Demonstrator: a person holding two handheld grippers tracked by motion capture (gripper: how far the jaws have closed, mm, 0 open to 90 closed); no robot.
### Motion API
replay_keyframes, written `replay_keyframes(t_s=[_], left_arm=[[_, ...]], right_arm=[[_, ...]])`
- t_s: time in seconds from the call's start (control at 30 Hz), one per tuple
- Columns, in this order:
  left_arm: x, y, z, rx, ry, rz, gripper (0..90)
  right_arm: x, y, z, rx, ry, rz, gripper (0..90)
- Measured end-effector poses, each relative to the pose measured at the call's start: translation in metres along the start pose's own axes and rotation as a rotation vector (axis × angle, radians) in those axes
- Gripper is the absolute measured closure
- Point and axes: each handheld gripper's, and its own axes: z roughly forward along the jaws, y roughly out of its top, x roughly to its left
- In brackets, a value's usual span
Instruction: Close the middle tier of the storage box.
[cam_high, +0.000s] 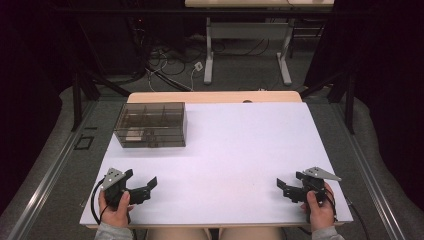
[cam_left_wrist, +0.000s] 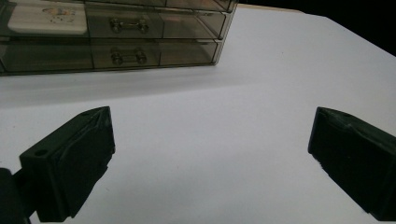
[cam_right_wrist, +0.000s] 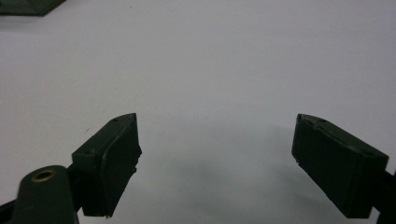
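Left gripper (cam_high: 141, 184) toward crosswise drawer box (cam_high: 151, 124)

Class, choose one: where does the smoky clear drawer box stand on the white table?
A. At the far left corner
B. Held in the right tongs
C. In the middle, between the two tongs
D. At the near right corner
A: in the high view the drawer box sits at the far left of the white table, well ahead of the left tongs.

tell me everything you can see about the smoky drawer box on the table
The drawer box is a low, see-through case of smoke-tinted plastic with stacked drawers, each with a small two-knob handle. All drawers look shut. A pale flat item lies in an upper drawer. The box stands upright on the far left of the white table, and nothing else touches it.
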Motion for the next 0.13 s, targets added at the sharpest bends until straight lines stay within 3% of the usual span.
replay_keyframes(t_s=[0.13], left_arm=[[-0.0003, 0.0002, 0.0009, -0.001, -0.001, -0.002, 1.0]], right_arm=[[0.0005, 0.0001, -0.0002, -0.002, -0.001, 0.012, 14.6]])
